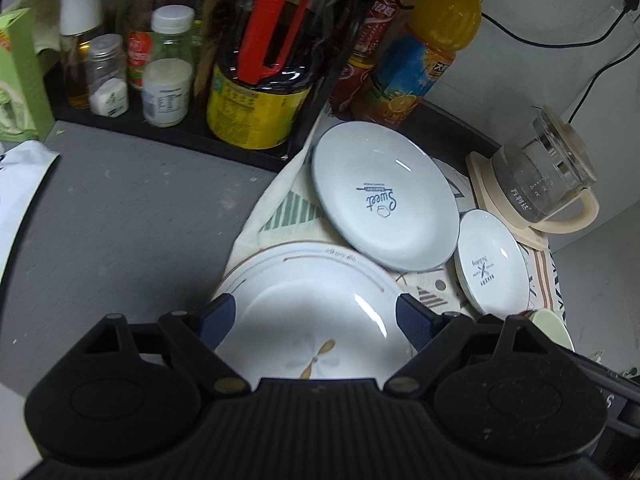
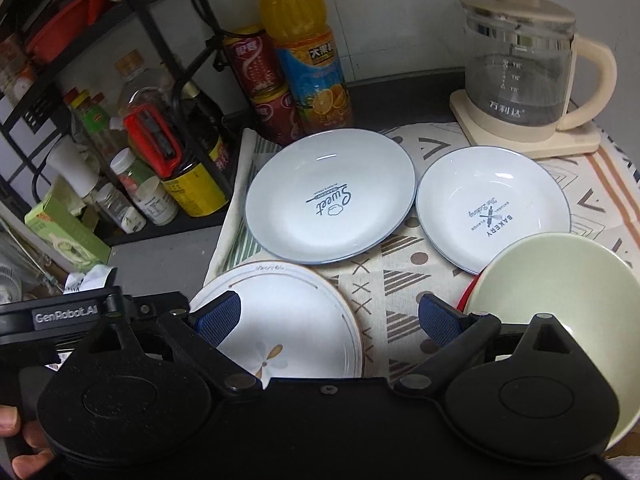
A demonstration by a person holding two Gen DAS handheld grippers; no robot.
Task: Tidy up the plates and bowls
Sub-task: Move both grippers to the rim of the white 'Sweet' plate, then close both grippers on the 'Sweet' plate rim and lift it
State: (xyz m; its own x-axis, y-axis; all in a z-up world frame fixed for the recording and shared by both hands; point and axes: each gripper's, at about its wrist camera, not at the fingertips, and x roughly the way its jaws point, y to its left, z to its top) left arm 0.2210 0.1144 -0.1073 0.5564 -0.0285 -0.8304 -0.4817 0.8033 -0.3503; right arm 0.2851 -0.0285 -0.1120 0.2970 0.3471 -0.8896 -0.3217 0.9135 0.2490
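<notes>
Both the left gripper [image 1: 316,318] and right gripper [image 2: 328,318] hover released, holding nothing, over the flower-painted white ceramic plate [image 2: 296,320] at six o'clock on the patterned cloth [image 2: 396,280]; crowding could clash them, I judge.

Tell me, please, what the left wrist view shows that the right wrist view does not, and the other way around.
Only the left wrist view: the open left gripper above the white flower-pattern plate, and a wall socket with a black plug.

Only the right wrist view: the open right gripper, the whole pale green ceramic bowl, and a person's fingers.

Both: the white "Sweet" plate, the white "Bakery" plate, the glass kettle, the orange juice bottle, the patterned cloth.
</notes>
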